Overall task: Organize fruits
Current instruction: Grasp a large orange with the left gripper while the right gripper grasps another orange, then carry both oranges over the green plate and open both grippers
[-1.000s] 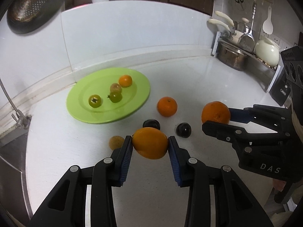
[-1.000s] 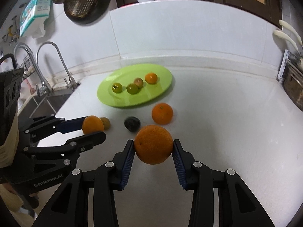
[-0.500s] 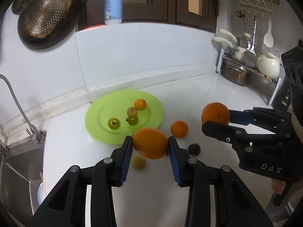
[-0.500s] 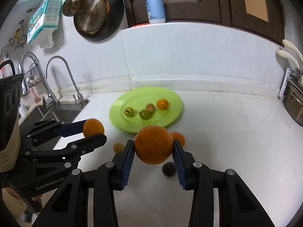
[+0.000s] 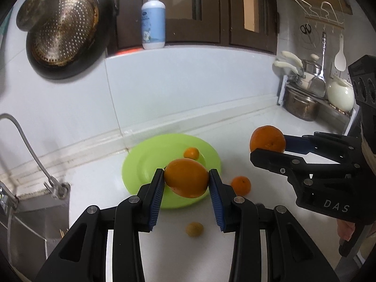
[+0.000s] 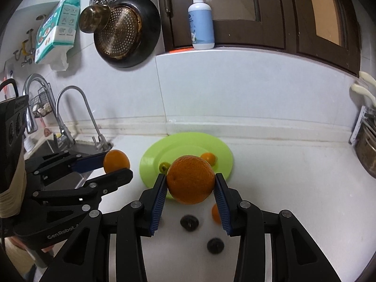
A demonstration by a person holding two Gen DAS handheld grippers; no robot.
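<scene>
The left gripper (image 5: 186, 182) clamped a smooth orange (image 5: 186, 178) between its blue pads, held up over the near edge of the green plate (image 5: 145, 162). To its right, the right gripper (image 6: 190, 185) squeezed a rougher orange (image 6: 190, 182). On the white counter (image 5: 94, 178) near the plate lay a tangerine (image 5: 240, 184), a small yellowish fruit (image 5: 194, 229) and two dark fruits (image 6: 189, 222).

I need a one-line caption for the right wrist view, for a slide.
Right tool holds an orange above the green plate; left tool alongside holds another orange.
</scene>
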